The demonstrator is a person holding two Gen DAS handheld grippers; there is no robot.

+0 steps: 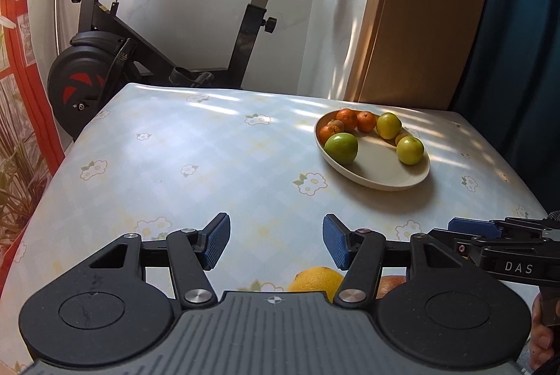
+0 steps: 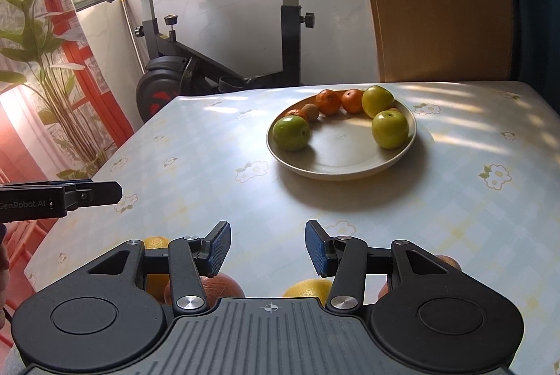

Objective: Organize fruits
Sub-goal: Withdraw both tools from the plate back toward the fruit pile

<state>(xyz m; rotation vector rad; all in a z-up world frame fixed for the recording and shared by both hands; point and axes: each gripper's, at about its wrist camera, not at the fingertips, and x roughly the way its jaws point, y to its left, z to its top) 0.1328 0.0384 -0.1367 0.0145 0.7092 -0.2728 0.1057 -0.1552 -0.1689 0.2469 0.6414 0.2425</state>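
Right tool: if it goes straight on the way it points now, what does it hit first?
Probably the bare tablecloth short of the plate. The right tool is open and empty, angled down at the table; depth is unclear, so it might reach the plate's near rim instead.

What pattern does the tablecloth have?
Pale blue and yellow checks with small white flowers on the tablecloth, clearest in the right wrist view.

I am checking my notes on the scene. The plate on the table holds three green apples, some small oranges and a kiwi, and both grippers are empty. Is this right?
One detail is wrong: the plate holds two green apples, not three. The third round fruit is yellower. The right wrist view shows it best. The small oranges, the kiwi and the empty left gripper and right gripper are as you say.
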